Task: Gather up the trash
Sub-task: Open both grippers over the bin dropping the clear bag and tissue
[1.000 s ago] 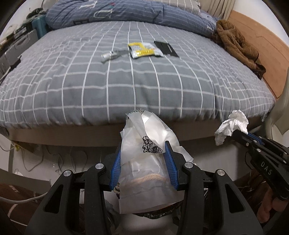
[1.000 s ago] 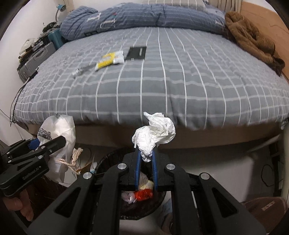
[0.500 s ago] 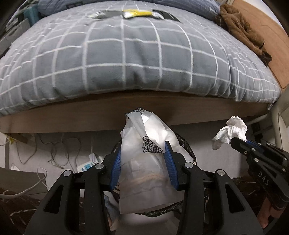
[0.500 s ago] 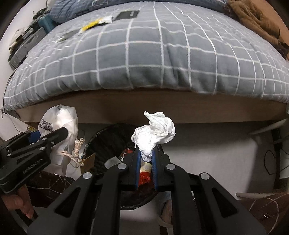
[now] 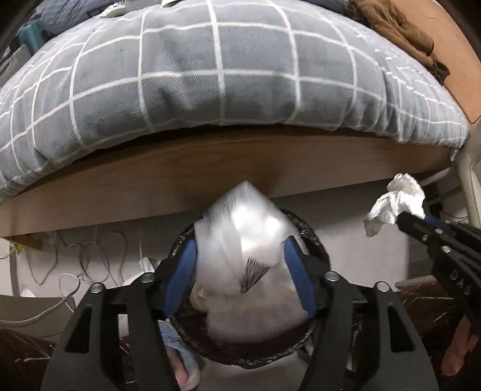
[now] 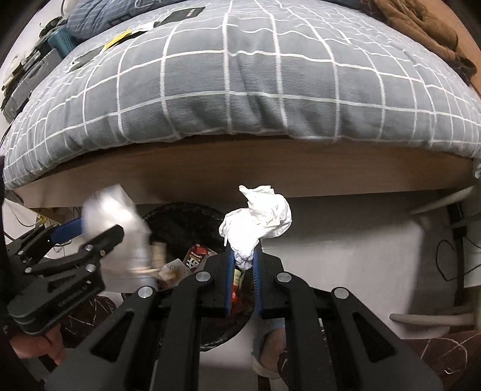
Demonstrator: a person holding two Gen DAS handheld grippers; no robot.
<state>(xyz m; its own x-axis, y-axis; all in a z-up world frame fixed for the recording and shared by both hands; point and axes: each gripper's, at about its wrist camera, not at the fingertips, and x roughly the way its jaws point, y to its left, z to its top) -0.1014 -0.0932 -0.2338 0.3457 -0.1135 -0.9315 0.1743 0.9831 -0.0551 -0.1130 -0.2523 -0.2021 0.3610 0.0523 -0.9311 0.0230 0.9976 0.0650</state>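
My left gripper (image 5: 240,255) stands wide over the black trash bin (image 5: 312,240). The clear plastic bag (image 5: 246,240) between its blue fingers is motion-blurred and seems to be slipping down into the bin. In the right wrist view that gripper (image 6: 87,231) and the blurred bag (image 6: 120,216) are at the left over the bin (image 6: 180,219). My right gripper (image 6: 243,261) is shut on a crumpled white tissue (image 6: 258,219), held just right of the bin; it also shows in the left wrist view (image 5: 396,204).
The bed with a grey checked duvet (image 6: 240,90) and wooden frame (image 6: 240,168) overhangs close ahead. Wrappers (image 6: 126,33) lie on the far duvet. A brown garment (image 6: 421,24) lies at the right. Cables (image 5: 75,255) trail on the floor at the left. Trash (image 6: 195,261) fills the bin.
Both grippers have dropped lower and nearer the bin. The left jaws have widened and the plastic bag now blurs as it slides down between them. The tissue stays clamped.
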